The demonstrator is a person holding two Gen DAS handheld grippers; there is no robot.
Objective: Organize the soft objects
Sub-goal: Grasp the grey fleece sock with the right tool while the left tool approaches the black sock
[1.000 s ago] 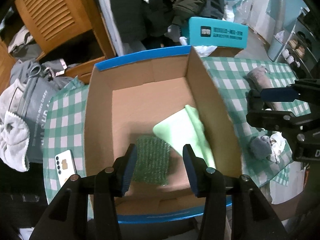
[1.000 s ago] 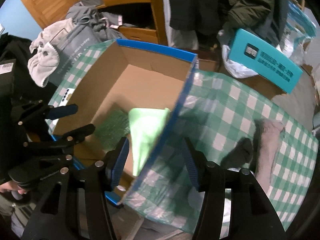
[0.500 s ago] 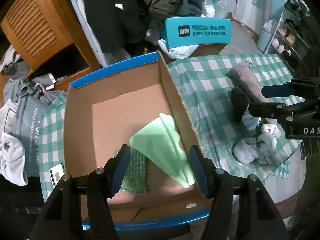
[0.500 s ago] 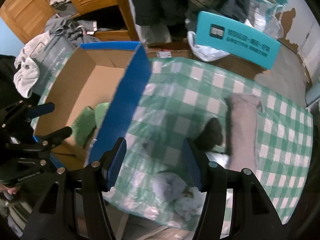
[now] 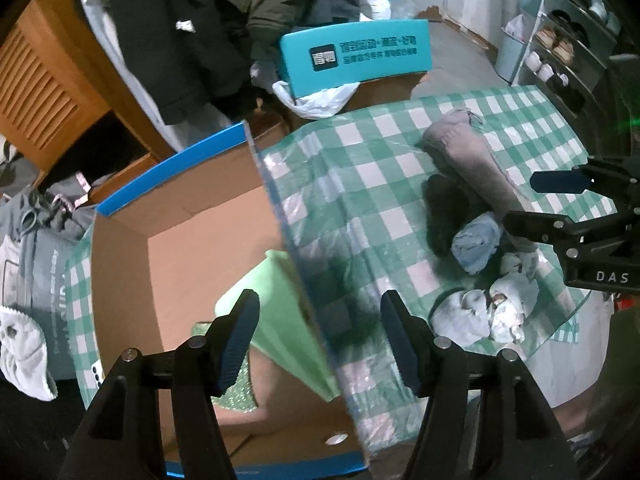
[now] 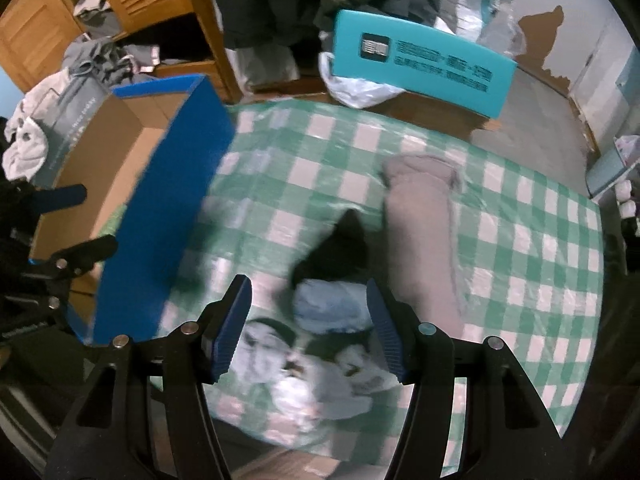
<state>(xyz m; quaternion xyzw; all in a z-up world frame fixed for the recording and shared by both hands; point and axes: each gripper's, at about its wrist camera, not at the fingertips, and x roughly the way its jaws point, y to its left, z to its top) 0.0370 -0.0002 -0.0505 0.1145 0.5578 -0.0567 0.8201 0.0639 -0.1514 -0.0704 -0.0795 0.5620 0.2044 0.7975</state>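
While both tools hang over the table, only the box has anything in it.
Cardboard box with blue rim, at the table's left edge, holds a pale green cloth and a sparkly green pad. Left tool is opening with nothing gripped; right tool is apart above the light blue bundle. "DAS" reads on the right tool's body.

The box was matt brown cardboard inside, blue outside. A glossy, clear plastic film covered the checked cloth on the counter. The rolled grey garment looked like soft fabric; the cabinet door was slatted wood.
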